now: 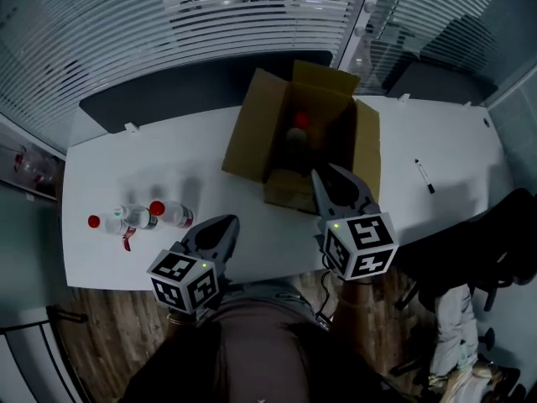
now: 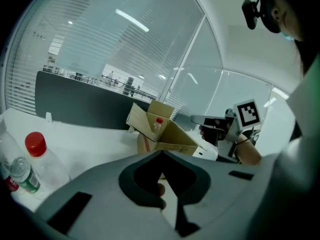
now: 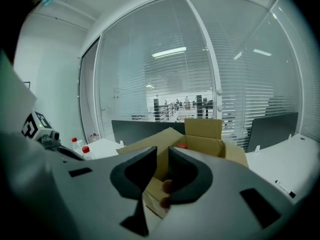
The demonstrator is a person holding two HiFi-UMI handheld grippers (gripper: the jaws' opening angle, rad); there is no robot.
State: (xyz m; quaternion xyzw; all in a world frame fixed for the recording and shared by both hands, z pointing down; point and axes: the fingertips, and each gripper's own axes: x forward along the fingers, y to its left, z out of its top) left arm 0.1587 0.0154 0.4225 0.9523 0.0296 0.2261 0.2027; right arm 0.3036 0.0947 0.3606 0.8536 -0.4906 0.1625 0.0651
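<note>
Currently the left gripper (image 1: 225,223) hangs over the near edge of the white table (image 1: 453,166) with its jaws closed tip to tip on nothing, as its own view confirms (image 2: 162,155). Two red-capped bottles (image 1: 172,214) sit near it, to its left, close together. The right gripper (image 1: 331,175) is just beside the near wall of the open cardboard box (image 1: 252,133). Its jaws stand a narrow slit apart, empty, in the right gripper view (image 3: 162,151). A further red-capped bottle (image 1: 299,122) is inside the box. Risk noted: the right gripper is so close to the box that a small forward drift would likely shove the light carton across the table or fold a flap inward. That slit also looks too narrow to admit a bottle without first knocking it. On the left, closed jaws swung sideways could strike the bottles and send them toward the table edge. Not established: whether the two table bottles stand or lie, since the head view distorts them and the left gripper view cuts one off at the frame edge. A small red item (image 1: 127,240) beside them cannot be identified. The box's depth and any other contents are in shadow. Contact between the right gripper and the box cannot be confirmed.
</note>
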